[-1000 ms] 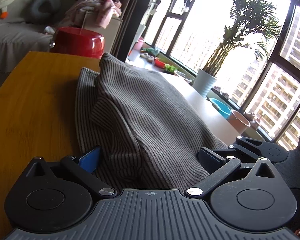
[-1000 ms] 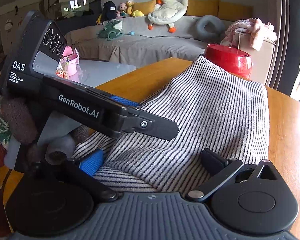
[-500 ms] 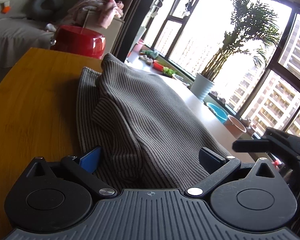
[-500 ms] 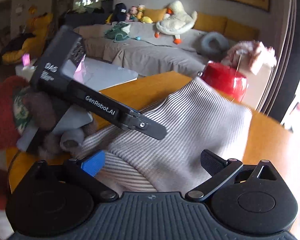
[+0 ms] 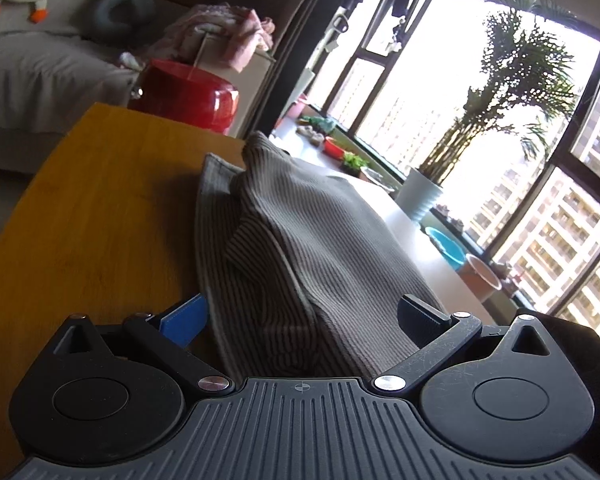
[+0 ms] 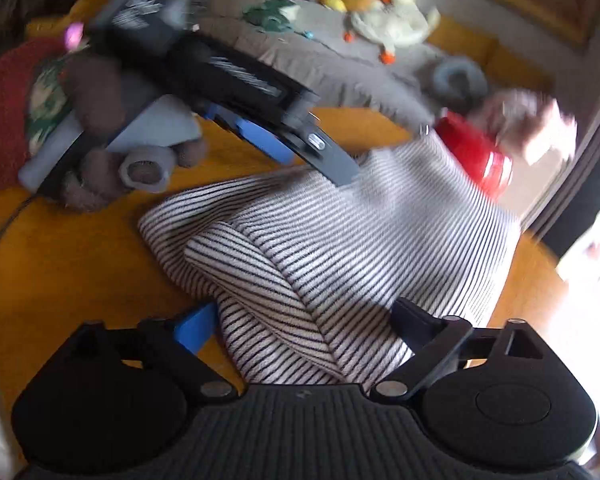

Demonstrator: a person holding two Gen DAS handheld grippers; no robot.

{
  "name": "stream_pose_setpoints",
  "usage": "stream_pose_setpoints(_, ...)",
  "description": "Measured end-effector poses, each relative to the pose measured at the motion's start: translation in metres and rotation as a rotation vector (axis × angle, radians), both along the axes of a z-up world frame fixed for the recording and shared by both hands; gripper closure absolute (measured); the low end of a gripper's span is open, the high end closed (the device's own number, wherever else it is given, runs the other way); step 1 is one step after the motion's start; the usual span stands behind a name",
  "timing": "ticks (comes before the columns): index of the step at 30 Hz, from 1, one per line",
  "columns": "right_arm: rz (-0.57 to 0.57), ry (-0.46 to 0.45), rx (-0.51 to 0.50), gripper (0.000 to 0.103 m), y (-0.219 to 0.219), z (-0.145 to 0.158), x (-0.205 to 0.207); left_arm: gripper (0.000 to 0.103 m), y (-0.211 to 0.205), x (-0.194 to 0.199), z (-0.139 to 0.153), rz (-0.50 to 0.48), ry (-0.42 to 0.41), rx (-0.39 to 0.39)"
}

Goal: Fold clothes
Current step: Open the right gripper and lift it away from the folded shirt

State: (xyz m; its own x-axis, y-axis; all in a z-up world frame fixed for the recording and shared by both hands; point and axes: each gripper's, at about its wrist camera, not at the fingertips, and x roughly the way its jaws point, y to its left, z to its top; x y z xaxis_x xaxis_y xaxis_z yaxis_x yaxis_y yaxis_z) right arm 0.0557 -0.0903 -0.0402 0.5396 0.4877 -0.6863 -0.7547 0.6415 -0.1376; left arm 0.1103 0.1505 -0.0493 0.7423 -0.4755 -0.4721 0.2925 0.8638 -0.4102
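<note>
A striped garment [image 5: 300,240] lies folded over on the wooden table [image 5: 92,232]. My left gripper [image 5: 300,316] has its fingers wide apart with a fold of the cloth bunched between them, not pinched. My right gripper [image 6: 300,320] is also wide open, with the garment [image 6: 340,240] between its fingers. The left gripper shows in the right wrist view [image 6: 284,140], above the far left part of the garment, held by a gloved hand. The right wrist view is blurred by motion.
A red pot [image 5: 188,92] stands beyond the table's far edge. A sofa with a plush duck [image 6: 396,24] and a grey neck pillow [image 5: 120,4] lies behind. A window sill holds a white plant pot [image 5: 420,196] and bowls.
Both grippers have lifted and tilted down over the garment. The left gripper has pulled away from the cloth towards the far left. The folded cloth now lies lower on the table.
</note>
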Motion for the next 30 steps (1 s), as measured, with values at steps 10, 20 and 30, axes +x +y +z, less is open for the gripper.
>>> stream_pose_setpoints(10, -0.136, 0.243, 0.282, 0.011, -0.035, 0.01, 0.034, 0.0, 0.005, -0.07, 0.027, -0.263, -0.136, 0.243)
stream_pose_setpoints(20, -0.109, 0.133, 0.181, 0.013, -0.029, 0.018, 0.024, 0.0, -0.064, -0.053, -0.007, -0.383, -0.272, 0.531)
stream_pose_setpoints(30, 0.032, -0.284, -0.131, 0.011, -0.012, 0.009, -0.026, 0.006, -0.041, -0.003, 0.005, -0.36, -0.04, 0.129)
